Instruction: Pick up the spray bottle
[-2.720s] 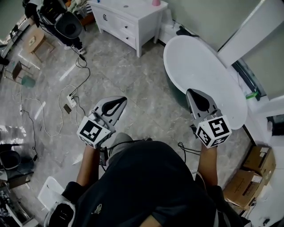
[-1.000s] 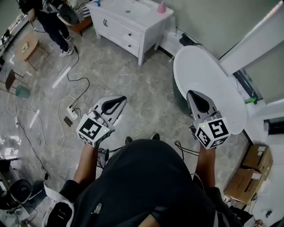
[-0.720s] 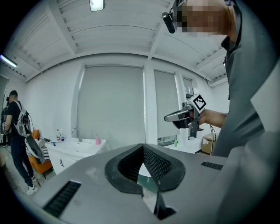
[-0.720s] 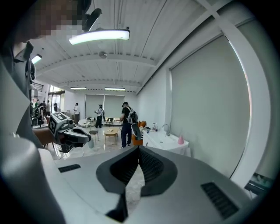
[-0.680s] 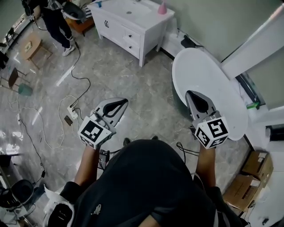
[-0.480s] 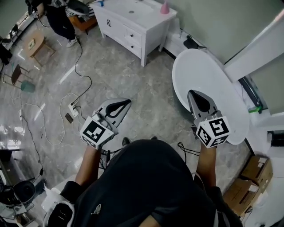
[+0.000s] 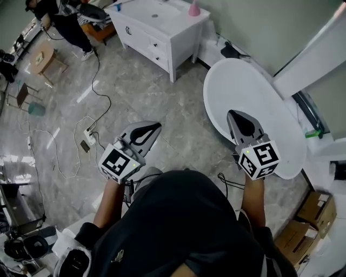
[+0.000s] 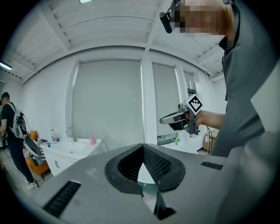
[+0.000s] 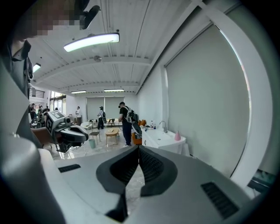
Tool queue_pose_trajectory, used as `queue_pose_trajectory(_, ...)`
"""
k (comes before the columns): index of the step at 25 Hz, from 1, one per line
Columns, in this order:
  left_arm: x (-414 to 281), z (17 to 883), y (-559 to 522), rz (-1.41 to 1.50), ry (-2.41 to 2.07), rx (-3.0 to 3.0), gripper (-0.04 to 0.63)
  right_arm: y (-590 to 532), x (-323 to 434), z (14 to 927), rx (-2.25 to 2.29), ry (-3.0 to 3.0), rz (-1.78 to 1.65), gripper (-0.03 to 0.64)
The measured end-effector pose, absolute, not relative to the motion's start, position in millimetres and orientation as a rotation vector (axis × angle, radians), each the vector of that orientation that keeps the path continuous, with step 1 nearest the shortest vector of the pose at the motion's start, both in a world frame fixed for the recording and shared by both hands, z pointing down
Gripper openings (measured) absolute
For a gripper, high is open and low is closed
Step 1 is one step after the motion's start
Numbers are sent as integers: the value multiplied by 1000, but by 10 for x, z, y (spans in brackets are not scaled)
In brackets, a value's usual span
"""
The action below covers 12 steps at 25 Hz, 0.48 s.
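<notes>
You hold both grippers out ahead of you, nearly level and well apart from anything to grasp; I judge this a carrying pose for the approach. The left gripper (image 7: 155,127) has its jaws pressed together with nothing between them. So does the right gripper (image 7: 232,114), which shows over the near edge of the round white table (image 7: 254,92). No spray bottle is plainly identifiable. Two small candidates show: a green bottle (image 7: 312,132) on the white ledge (image 7: 324,145) beyond the table, and a pink bottle (image 7: 193,8) on the white cabinet (image 7: 162,27). Both seem upright, long axis vertical. Their nozzle directions are too small to tell.
</notes>
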<state>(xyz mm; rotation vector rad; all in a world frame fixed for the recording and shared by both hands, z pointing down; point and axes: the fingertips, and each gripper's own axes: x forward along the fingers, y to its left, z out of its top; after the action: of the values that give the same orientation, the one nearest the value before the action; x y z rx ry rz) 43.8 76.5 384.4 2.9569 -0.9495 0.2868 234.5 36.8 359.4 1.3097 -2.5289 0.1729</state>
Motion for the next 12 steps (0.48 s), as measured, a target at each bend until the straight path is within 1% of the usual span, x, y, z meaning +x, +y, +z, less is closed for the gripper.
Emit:
queue_pose_trajectory(5,441,4008,642,267,-921,2891,3,353,2353,3624,1333,-2512,186,8)
queue_pose_trajectory(9,627,3949,520,263,-723,2979,3,338,2249,3547,1378,-2485,175,9)
queue_pose_trajectory(12,537,3883,358,277,-656,3030,3,282,2197,3536,1436,-2442,188,8)
